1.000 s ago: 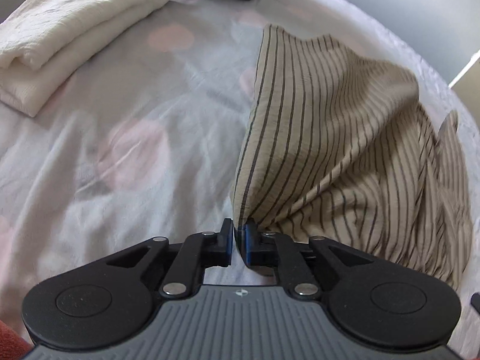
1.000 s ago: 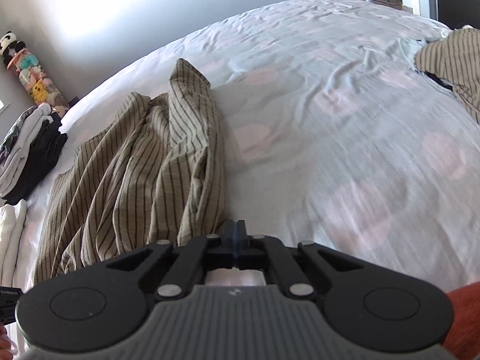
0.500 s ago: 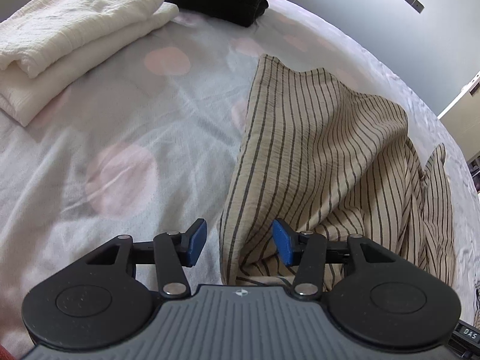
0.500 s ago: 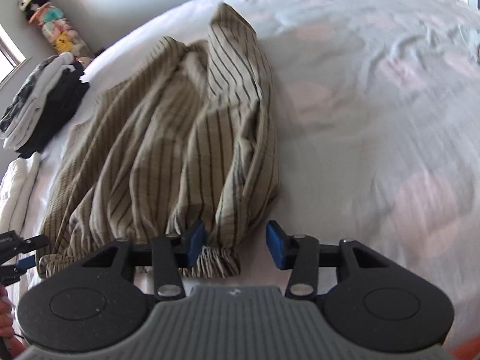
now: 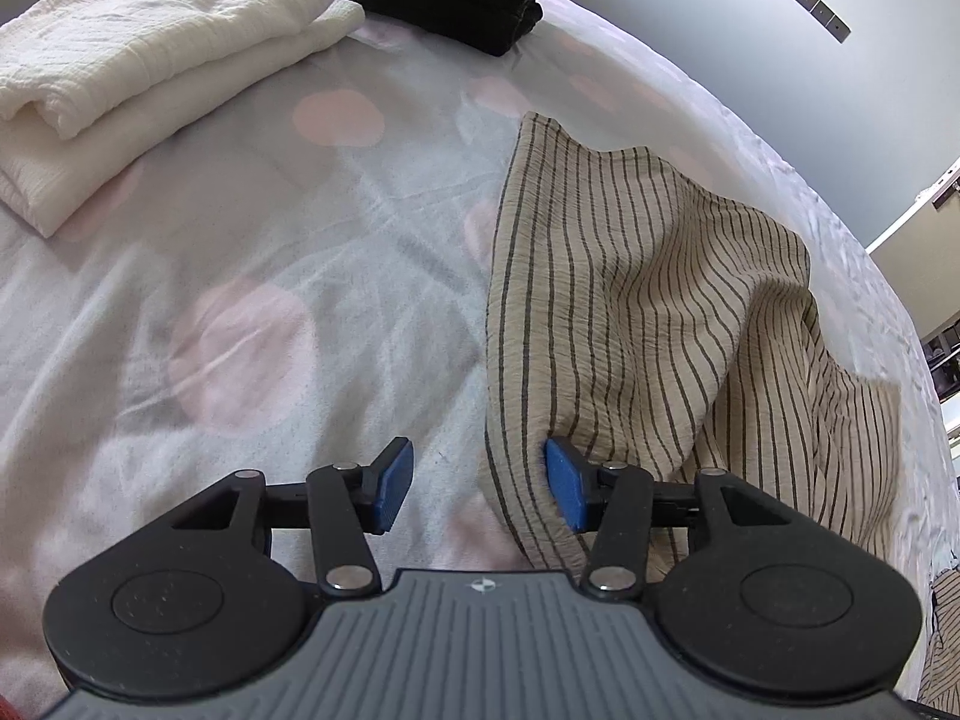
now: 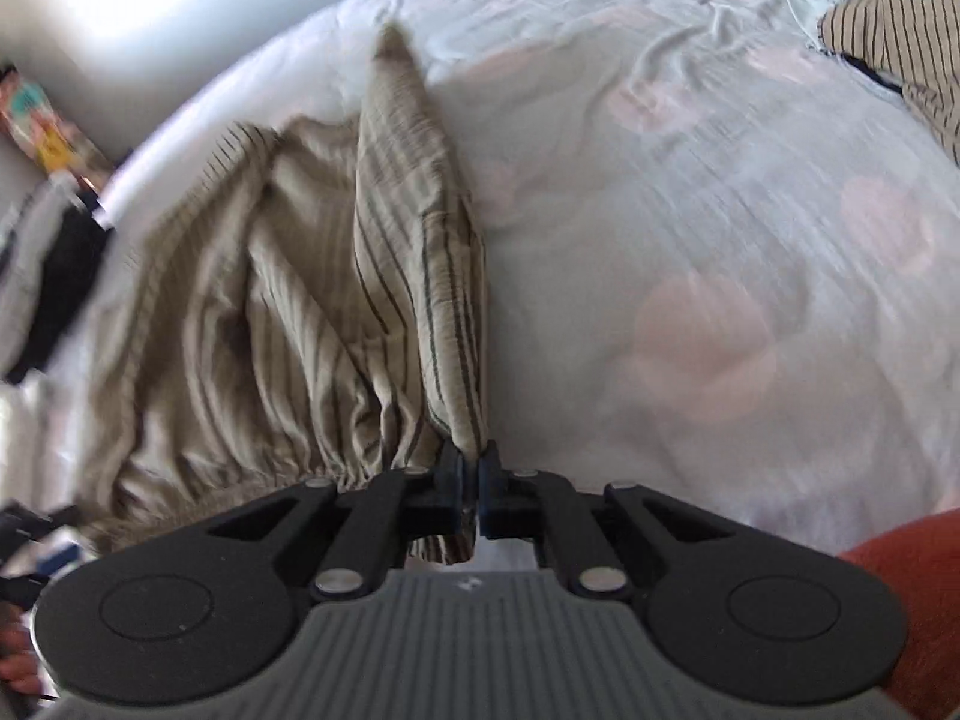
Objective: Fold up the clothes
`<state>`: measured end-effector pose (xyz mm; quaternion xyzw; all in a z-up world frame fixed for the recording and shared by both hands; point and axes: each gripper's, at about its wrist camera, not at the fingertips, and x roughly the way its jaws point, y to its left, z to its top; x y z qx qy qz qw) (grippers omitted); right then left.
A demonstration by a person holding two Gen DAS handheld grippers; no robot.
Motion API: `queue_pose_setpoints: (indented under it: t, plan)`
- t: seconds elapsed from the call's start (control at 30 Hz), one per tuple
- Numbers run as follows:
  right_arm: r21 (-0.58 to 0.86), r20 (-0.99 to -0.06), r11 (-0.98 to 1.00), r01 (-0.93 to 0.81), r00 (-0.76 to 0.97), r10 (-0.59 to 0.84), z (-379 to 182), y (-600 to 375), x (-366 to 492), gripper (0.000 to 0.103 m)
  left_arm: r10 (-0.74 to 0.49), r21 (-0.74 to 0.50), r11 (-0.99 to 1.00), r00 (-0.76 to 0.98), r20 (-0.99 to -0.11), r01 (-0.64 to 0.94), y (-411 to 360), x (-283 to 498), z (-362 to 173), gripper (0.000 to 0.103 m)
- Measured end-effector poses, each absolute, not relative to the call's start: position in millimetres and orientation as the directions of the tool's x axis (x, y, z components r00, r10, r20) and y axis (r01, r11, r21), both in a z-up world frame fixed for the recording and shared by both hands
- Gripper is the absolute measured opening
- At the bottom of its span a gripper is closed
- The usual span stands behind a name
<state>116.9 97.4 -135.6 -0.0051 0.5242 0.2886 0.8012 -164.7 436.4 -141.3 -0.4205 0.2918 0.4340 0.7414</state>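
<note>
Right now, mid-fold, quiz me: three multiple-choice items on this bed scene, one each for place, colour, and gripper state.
1. Where does the white stack lie from the striped garment in the left view?
A far left
B right
C underneath

2. What colour are the spots on the sheet?
A green
B pink
C black

3. What is the right gripper doing?
A open
B shut on nothing
C shut on the garment

Answers:
A, it sits at the upper left.
B, pale pink circles show.
C, fabric is pinched between the pads.
</note>
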Motion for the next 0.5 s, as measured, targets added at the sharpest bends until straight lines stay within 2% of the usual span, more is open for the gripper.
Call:
queue_pose_setpoints:
  t: [0.13,0.27,0.3,0.33,0.47,0.5]
  plan:
    - [0.220,-0.894,0.838,-0.498,0.241,0.378,-147,117,121,0.007,0.392,-0.363,0.268,0.445,-0.805,-0.893,438,-164,-143,0.061]
    - [0.245,-0.865,0.825,-0.509,0.269,0.423,-138,113,115,0.013,0.405,-0.340,0.298,0.440,-0.801,-0.892,435,-160,-141,0.061]
    - [0.258,-0.850,0.820,-0.511,0.284,0.445,-135,112,113,0.021,0.411,-0.336,0.303,0.441,-0.798,-0.892,435,-160,-140,0.061]
    - [0.271,-0.833,0.814,-0.514,0.298,0.466,-131,110,111,0.034,0.418,-0.333,0.307,0.441,-0.794,-0.892,434,-159,-139,0.061]
    - [0.322,-0.759,0.786,-0.528,0.353,0.548,-116,103,103,0.040,0.456,-0.313,0.317,0.433,-0.777,-0.895,435,-156,-133,0.060]
    - [0.334,-0.738,0.778,-0.532,0.366,0.567,-112,101,101,0.044,0.468,-0.304,0.324,0.431,-0.771,-0.896,435,-154,-132,0.060]
